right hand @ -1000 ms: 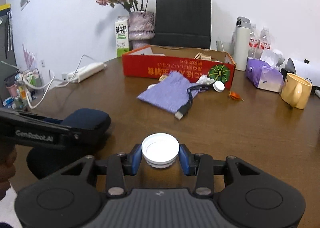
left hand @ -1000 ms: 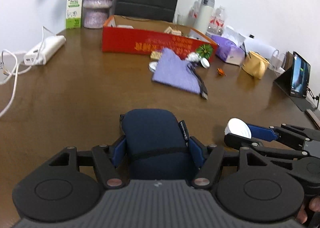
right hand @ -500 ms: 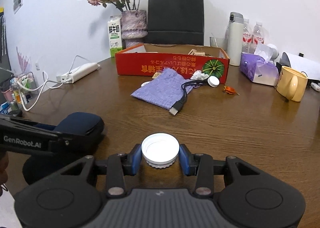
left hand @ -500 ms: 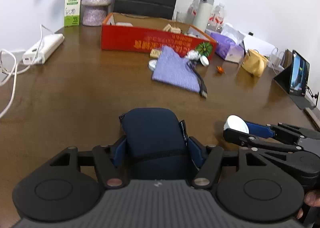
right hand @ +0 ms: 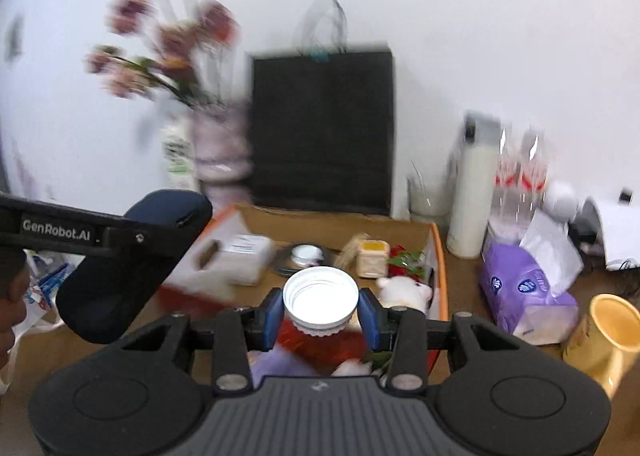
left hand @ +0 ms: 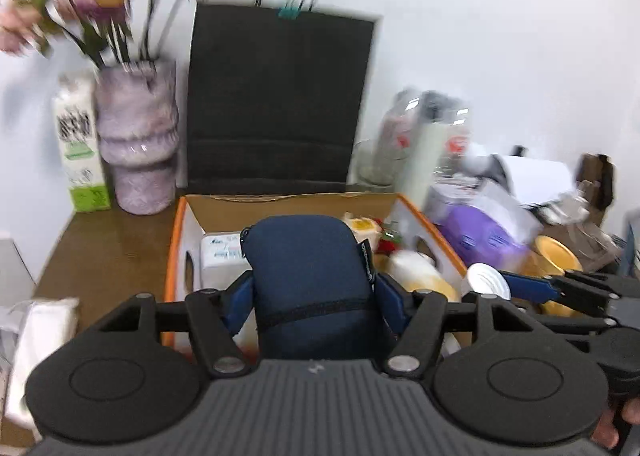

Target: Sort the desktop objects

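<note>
- The left gripper [left hand: 314,292] is clenched on a navy pouch [left hand: 310,268]; its blue pads press the pouch's two sides, and the pouch stands up past the fingertips, over the near part of the open box [left hand: 178,240].
- The right gripper [right hand: 320,316] is clamped on a white bottle cap [right hand: 320,298], open side up, a pad on each side of its rim; the cap sits over the box's near red wall.
- From the left wrist camera, the right gripper reaches in from the right, its cap just beside the box's right edge.
- Inside the box lie a white packet [right hand: 244,256], a small disc [right hand: 304,254], a yellow-topped block [right hand: 372,256] and a white plush shape [right hand: 404,290]; bare cardboard floor shows toward the far wall.
- Right of the box, close by: a purple tissue pack [right hand: 528,296] and a yellow mug [right hand: 608,332].
- Behind the box stand a black paper bag [left hand: 276,96], a vase [left hand: 138,140] of blurred flowers, a milk carton [left hand: 80,148] and a thermos [right hand: 472,192] against the wall.
</note>
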A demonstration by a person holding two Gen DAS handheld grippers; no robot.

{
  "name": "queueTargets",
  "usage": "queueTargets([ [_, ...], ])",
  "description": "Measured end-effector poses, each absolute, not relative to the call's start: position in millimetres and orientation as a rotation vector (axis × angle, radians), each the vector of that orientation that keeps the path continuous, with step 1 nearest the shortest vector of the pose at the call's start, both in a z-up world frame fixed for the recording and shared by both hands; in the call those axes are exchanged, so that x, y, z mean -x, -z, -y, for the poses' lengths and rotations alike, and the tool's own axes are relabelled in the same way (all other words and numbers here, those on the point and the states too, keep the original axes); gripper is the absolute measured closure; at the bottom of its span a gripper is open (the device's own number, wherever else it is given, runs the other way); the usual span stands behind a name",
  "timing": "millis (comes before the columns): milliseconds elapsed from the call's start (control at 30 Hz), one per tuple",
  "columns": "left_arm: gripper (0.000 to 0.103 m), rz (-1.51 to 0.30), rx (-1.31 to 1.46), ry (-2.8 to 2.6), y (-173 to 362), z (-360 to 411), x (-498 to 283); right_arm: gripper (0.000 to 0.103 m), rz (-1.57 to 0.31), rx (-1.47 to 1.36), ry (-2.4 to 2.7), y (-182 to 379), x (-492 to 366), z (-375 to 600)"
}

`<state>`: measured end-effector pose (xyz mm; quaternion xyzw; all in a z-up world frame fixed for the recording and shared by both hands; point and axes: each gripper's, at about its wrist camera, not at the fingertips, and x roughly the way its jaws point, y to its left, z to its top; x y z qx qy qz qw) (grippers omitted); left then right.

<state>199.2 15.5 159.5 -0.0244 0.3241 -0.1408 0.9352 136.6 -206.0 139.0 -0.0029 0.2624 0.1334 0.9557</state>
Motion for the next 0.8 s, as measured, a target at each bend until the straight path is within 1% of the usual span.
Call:
queueTargets([
  [133, 0.038, -0.819, 0.068, 0.225, -126.8, -2.5, -293.5, 0.064, -0.686, -0.07, -0.307, -129.0, -238.8, 214.8],
  [233, 0.037, -0.952, 0.11, 0.178, -88.5, -3.2, -336.1, 0.064, -0.806, -0.046, -0.289, -105.9, -299.6, 206.6],
  [300, 0.049, -0.894, -0.012, 0.163, -79.4, 6.1, -335.9, 0.064, -0.84, -0.005, -0.27, -89.3, -316.8, 196.6],
  [400, 0.048, -0.874, -0.136, 0.233, -75.2, 21.4, -320.2, 0.064, -0.892, 0.032, -0.297, -60.5, -330.6, 183.6],
  [433, 0.05, -0.869, -0.17, 0.239, -73.4, 26.5, -315.9, 0.064, -0.901, 0.045, -0.299, -52.5, -334.0, 179.9],
  [467, 0.049, -0.856, -0.195, 0.233, -72.1, 29.2, -312.6, 0.064, -0.904, 0.051, -0.293, -48.0, -335.9, 176.6],
  [500, 0.043, -0.845, -0.201, 0.221, -71.8, 28.4, -311.7, 0.064, -0.904, 0.054, -0.274, -46.7, -338.2, 175.6],
  [533, 0.039, -0.849, -0.194, 0.217, -72.1, 26.2, -314.4, 0.062, -0.888, 0.034, -0.262, -50.1, -337.5, 177.2],
  [567, 0.033, -0.853, -0.166, 0.215, -73.2, 20.4, -313.7, 0.056, -0.869, 0.009, -0.256, -53.5, -336.3, 180.2],
  [633, 0.033, -0.836, -0.12, 0.209, -79.7, 12.6, -310.6, 0.054, -0.85, -0.029, -0.262, -59.8, -328.8, 184.6],
  [733, 0.031, -0.765, -0.108, 0.206, -95.5, 3.5, -286.0, 0.045, -0.775, -0.016, -0.243, -77.9, -295.9, 196.1],
  [767, 0.026, -0.743, -0.107, 0.193, -102.0, 3.0, -277.6, 0.035, -0.74, -0.01, -0.229, -83.5, -280.3, 198.9],
  [800, 0.023, -0.72, -0.101, 0.183, -107.3, 1.9, -266.8, 0.029, -0.708, -0.005, -0.22, -88.5, -263.8, 202.2],
])
